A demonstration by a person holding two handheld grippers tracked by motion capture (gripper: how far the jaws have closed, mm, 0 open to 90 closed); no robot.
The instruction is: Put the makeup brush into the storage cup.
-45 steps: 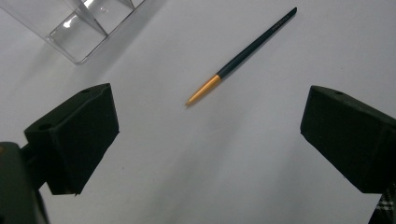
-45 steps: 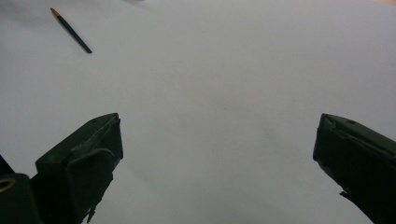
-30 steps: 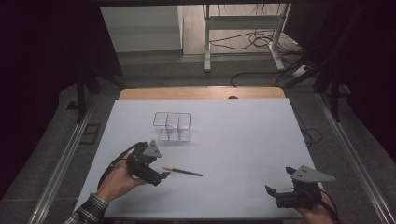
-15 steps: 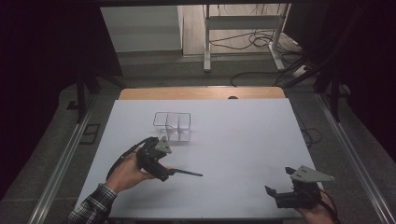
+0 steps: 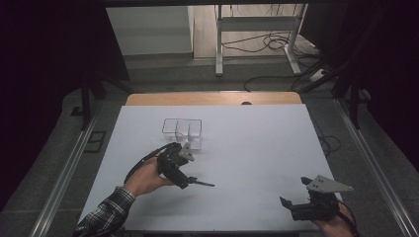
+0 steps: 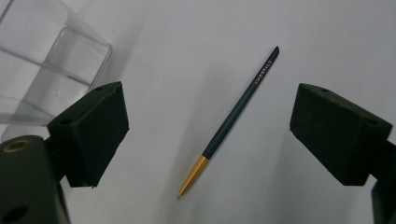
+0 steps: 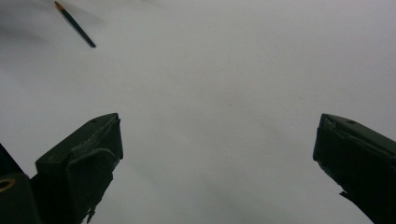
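Nearest the person, the right gripper sits low at the table's front right corner, its jaws spread wide with nothing but bare white surface between them; in its own view the pen shows far off at the upper left.

Further in, the left gripper hovers over the pen, which lies flat on the table just short of the clear plastic box. Seen along this gripper's jaws, the pen rests slantwise in the gap, gold tip toward the camera, dark barrel running away, touching neither pad. The jaws have just been closing a little but stand wide apart, so nothing is gripped yet.

To do the pickup well, I would judge the hand should turn a touch so the pads meet the barrel squarely across its length rather than at a slant, and settle low enough that the pads reach the table. Closing on the dark barrel near its middle, not the tapering gold end, should keep the pen from pivoting or squirting out. A slow squeeze suits a thin round thing like this.

Beyond, the box stands upright with its dividers visible and looks empty.
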